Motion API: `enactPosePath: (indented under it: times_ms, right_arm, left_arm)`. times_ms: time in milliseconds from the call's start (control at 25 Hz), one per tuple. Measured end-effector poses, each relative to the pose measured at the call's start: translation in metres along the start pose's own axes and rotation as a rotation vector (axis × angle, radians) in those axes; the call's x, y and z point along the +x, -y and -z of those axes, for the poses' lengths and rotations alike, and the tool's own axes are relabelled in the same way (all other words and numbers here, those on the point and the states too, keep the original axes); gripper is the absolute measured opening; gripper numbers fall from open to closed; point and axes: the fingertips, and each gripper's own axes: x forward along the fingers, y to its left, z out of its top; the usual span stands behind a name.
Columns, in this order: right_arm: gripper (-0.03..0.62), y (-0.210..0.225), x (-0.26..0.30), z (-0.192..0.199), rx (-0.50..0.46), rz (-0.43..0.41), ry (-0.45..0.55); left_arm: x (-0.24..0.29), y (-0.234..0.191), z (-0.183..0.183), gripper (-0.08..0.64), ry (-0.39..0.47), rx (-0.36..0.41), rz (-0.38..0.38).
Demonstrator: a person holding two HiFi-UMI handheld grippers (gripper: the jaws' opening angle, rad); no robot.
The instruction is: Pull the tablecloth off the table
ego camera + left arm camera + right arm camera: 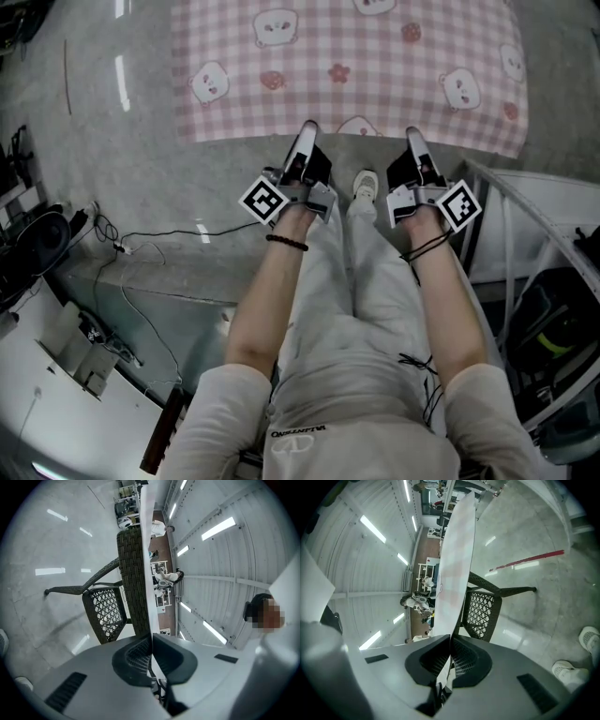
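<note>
1. The tablecloth (356,66), pink-checked with cartoon faces and flowers, is spread over the table in the upper centre of the head view. Its near edge hangs across the frame just above the two grippers.
2. The left gripper (307,128) is set against that near edge left of centre. In the left gripper view, the left gripper (151,637) is seen clenched, with the cloth (146,564) pinched edge-on between its pads.
3. The right gripper (413,132) is set against the same edge right of centre. In the right gripper view, the right gripper (450,641) is likewise seen clamped on the cloth (457,564), which runs up the frame as a pale pink strip.
4. A dark woven chair (105,613) is recorded just beyond the cloth in the left gripper view, and again (483,606) in the right gripper view.
5. A white shoe (366,183) is noted between the grippers, on the grey floor.
6. A dark bead wristband (286,243) is worn on the left wrist.
7. Loose cables (141,244) lie on the floor at centre left.
</note>
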Motion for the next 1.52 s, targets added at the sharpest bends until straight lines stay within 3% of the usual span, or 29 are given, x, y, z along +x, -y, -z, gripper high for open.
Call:
enactPosePath:
  times_ms: [880, 1520]
  right_arm:
    - [0.011, 0.0029, 0.0028, -0.0027, 0.044, 0.068, -0.053]
    - [0.011, 0.0057, 0.0037, -0.0038, 0.011, 0.103, -0.021]
  left_arm:
    - [0.0012, -0.0013, 0.0014, 0.003, -0.008, 0.0, -0.099]
    - [0.001, -0.0062, 0.0012, 0.003, -0.028, -0.037, -0.094]
